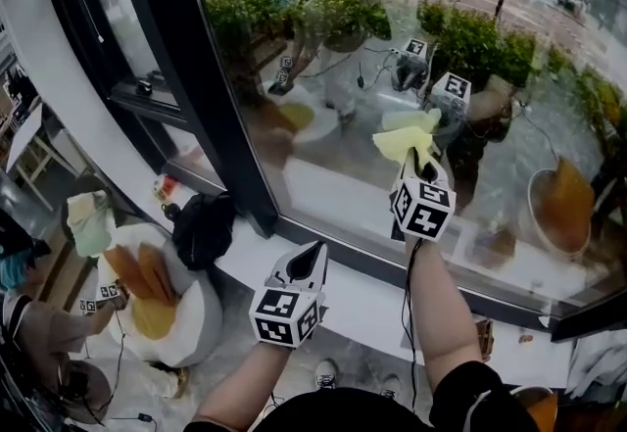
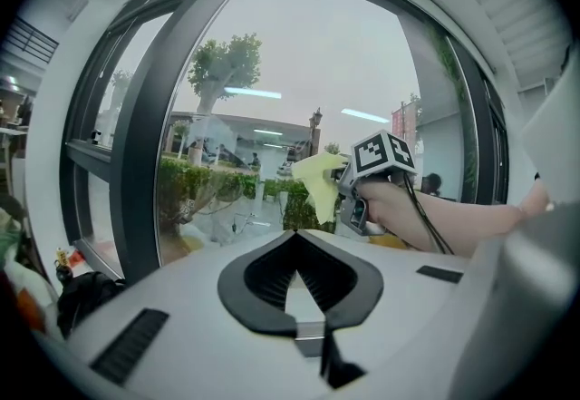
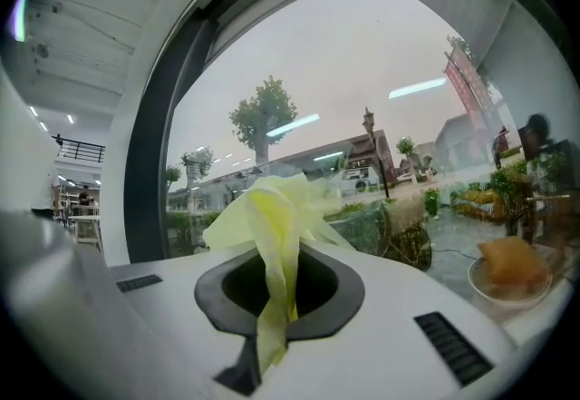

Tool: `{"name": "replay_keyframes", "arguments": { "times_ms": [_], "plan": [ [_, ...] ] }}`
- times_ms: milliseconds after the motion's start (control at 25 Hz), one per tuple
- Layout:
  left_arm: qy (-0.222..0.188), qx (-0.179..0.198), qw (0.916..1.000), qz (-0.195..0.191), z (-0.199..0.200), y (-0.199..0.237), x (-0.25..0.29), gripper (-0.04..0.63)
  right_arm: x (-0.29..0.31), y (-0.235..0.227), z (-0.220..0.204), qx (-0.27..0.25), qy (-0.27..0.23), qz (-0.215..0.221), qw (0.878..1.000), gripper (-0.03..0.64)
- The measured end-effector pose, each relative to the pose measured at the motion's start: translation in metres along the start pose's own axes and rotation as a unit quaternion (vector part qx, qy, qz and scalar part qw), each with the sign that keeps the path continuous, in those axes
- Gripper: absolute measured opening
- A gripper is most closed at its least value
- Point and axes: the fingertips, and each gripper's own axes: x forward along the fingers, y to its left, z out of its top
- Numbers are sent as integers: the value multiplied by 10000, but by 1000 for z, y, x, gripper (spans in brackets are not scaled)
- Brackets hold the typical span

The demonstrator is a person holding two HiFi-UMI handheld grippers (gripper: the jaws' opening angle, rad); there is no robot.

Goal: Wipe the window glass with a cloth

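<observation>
Cloth (image 1: 407,138), pale yellow, thin and crumpled into soft folds, is clenched in my right tongs (image 1: 419,168) and held up at the window glass (image 1: 549,126), where it meets its own faint reflection. My right gripper view shows what the head view cannot. A strip of the cloth (image 3: 272,298) runs down between the two dark jaws, which are pinched on it, and the rest flares out above them like a loose flower. My left gripper view alone gives the side-on look, with the cloth (image 2: 315,182) bunched ahead of the marker cube (image 2: 382,153) and my hand (image 2: 399,208) wrapped round the handle behind it. That same view shows my left tongs (image 2: 295,235) clenched on nothing, the ribbed black pads (image 2: 270,273) meeting at their tips. In the head view they hang low in front of the white window sill (image 1: 362,312), well apart from the cloth. Only there do I see the broad dark frame post (image 1: 211,97) at the pane's left edge. A black bag (image 1: 203,229), soft and slumped, lies on the sill by the post's foot. The glass is glossy, with green hedges (image 1: 470,43) showing through it.
</observation>
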Motion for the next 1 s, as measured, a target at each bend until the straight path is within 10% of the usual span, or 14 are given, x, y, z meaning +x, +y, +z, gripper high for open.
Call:
{"name": "replay_keyframes", "arguments": {
  "times_ms": [1000],
  "plan": [
    [-88, -11, 9985, -532, 7, 5, 12, 6, -15, 20, 3, 39, -78, -136, 9999, 32]
  ]
}}
